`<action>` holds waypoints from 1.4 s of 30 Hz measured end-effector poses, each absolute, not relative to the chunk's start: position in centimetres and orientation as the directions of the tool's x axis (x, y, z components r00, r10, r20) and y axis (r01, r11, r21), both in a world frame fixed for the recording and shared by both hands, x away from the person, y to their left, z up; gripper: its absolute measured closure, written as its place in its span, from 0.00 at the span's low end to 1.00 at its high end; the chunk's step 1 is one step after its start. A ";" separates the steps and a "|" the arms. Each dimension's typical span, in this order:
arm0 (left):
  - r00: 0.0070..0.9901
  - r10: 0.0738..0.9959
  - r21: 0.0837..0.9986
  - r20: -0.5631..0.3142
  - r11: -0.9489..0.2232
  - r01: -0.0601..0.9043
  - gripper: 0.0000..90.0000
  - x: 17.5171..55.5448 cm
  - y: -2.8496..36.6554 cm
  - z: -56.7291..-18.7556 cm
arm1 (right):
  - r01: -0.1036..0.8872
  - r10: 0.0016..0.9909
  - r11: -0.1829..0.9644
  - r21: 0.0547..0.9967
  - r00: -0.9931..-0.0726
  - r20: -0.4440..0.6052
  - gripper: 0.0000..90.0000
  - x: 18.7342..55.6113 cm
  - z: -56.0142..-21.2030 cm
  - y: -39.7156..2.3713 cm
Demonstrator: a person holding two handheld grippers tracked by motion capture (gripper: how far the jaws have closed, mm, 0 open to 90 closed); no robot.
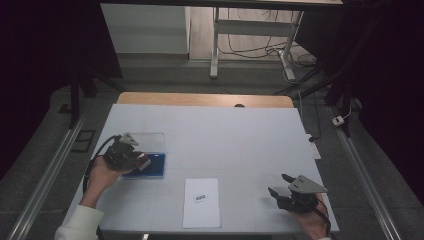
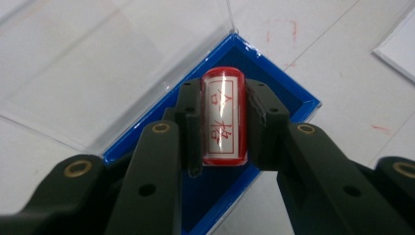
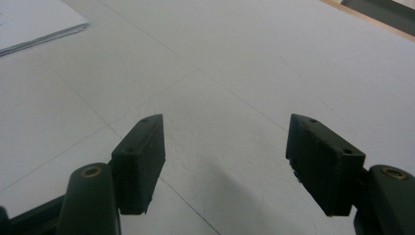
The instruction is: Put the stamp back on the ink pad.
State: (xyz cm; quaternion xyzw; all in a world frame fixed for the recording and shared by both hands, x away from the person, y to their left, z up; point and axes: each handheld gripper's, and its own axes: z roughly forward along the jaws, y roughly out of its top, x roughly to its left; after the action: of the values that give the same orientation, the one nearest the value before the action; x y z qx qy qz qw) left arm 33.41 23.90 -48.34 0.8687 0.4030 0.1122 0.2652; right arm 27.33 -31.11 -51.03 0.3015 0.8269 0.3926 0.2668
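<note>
Black jaws of the left tool (image 2: 222, 122) clamp a red cylindrical stamp (image 2: 224, 116), its printed face with red characters turned toward the camera, just above a blue tray (image 2: 293, 100) whose clear lid (image 2: 98, 63) lies open beside it. Seen from above, this tool (image 1: 131, 157) works at the worktop's (image 1: 240, 135) left side, while the right tool (image 1: 286, 189) hovers empty, jaws wide apart, near the front right. A white sheet (image 1: 201, 202) bearing a barcode lies between them, apparently unstamped. The stamp's long axis runs along the jaws, pointing away from the hand. Pickup looks done; any stamping remains.
</note>
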 end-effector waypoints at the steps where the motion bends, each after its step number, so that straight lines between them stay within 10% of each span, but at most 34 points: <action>1: 0.650 0.760 0.547 -0.016 -0.537 0.642 0.78 33.5 23.8 -48.5 | 0.289 0.707 0.512 0.809 -0.677 -0.205 0.34 27.3 -51.0 -31.1; 9: 0.645 0.764 0.557 0.011 -0.541 0.631 0.75 33.4 23.6 -48.7 | 0.289 0.707 0.512 0.809 -0.677 -0.206 0.34 27.3 -51.0 -31.1; 19: 0.562 0.827 0.691 0.014 -0.414 0.593 0.26 29.6 24.5 -47.9 | 0.291 0.714 0.502 0.814 -0.671 -0.201 0.33 27.3 -51.0 -31.4; 42: 0.558 0.825 0.758 -0.085 -0.310 0.574 0.23 22.9 24.6 -50.8 | 0.281 0.707 0.492 0.824 -0.682 -0.189 0.33 27.6 -51.0 -31.4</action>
State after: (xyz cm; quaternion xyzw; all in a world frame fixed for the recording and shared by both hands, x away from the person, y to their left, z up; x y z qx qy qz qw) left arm 22.89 24.64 -50.78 0.7929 0.4414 0.1620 0.3876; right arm 27.59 -31.39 -51.00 0.3002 0.8227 0.4051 0.2628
